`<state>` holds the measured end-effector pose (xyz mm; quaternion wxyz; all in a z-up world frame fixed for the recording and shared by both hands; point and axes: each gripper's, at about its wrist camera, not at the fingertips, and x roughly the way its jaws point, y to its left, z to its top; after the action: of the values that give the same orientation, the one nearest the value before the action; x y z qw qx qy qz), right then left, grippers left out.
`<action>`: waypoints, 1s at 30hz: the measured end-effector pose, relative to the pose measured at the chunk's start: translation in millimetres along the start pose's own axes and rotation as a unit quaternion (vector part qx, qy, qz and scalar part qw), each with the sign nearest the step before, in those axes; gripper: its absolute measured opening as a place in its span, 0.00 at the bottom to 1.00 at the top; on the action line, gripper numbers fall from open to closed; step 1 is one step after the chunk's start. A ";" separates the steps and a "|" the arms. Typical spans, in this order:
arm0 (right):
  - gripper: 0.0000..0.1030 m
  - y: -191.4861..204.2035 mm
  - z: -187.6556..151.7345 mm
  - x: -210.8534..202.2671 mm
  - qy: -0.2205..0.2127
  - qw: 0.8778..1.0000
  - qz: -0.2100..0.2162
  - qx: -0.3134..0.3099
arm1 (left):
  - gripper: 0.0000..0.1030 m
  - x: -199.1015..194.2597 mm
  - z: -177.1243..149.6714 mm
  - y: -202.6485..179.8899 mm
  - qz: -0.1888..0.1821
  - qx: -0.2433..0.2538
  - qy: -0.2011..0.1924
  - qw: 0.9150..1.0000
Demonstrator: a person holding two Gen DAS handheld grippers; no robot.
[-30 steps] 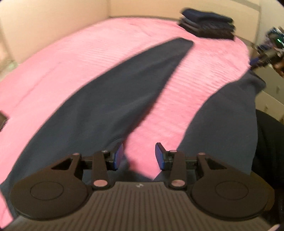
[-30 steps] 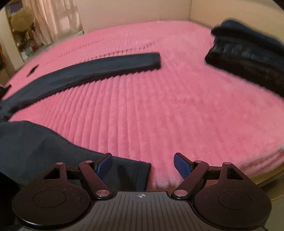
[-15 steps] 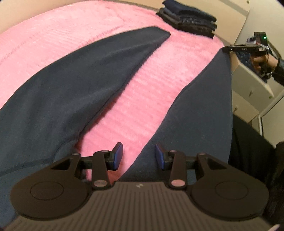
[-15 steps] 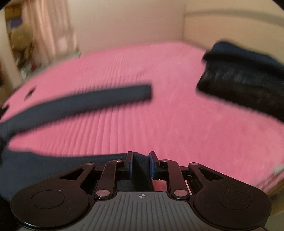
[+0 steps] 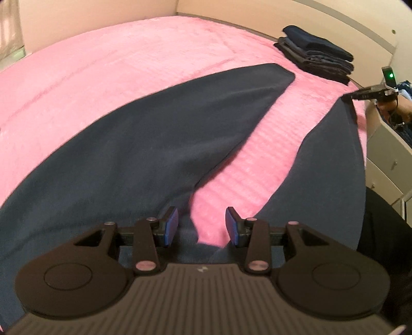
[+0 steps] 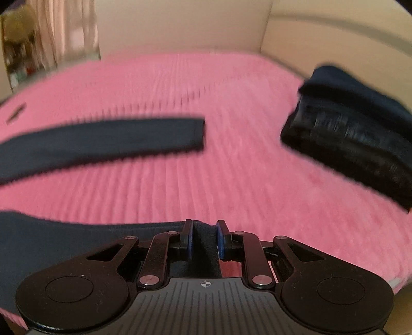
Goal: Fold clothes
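Navy trousers [image 5: 144, 144] lie spread across a pink bedspread [image 5: 103, 64]. The left gripper [image 5: 201, 226] hovers wide open above the crotch. The right gripper [image 6: 204, 238] pinches a leg hem. Folded clothes [image 5: 316, 56] sit at two o'clock. No writing is legible.

Bedroom in home. Wide bed [image 5: 108, 67] under pink ribbed fleece blanket [image 6: 231, 175] fills most of both views. Pale headboard panel [image 6: 334, 33] and plain beige walls [image 6: 180, 23] behind it. White drawer unit [image 5: 383, 159] beside bed. Light curtain [image 6: 64, 28] at far corner, blurred clutter next to it. Stack of folded dark clothes [image 5: 316, 56] on blanket.
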<state>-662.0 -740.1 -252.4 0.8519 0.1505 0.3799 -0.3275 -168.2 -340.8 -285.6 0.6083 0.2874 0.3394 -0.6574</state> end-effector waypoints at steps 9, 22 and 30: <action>0.81 1.4 -17.0 -16.0 -0.028 0.998 -0.061 0.009 | 0.39 -26.8 -41.9 8.8 0.082 -0.033 -0.012 0.996; 0.80 17.4 -80.2 -30.8 0.024 0.997 -0.035 0.057 | 0.40 -77.7 -126.9 19.3 0.208 -0.119 -0.012 0.971; 0.81 57.7 -83.4 -44.4 -0.007 1.000 0.013 0.022 | 0.43 -90.7 -180.7 18.1 0.240 -0.166 0.003 0.957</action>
<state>-691.1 -635.6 -274.4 0.8552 0.1723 0.3648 -0.3253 -148.0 -142.6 -324.9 0.7859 0.2575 0.3671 -0.4258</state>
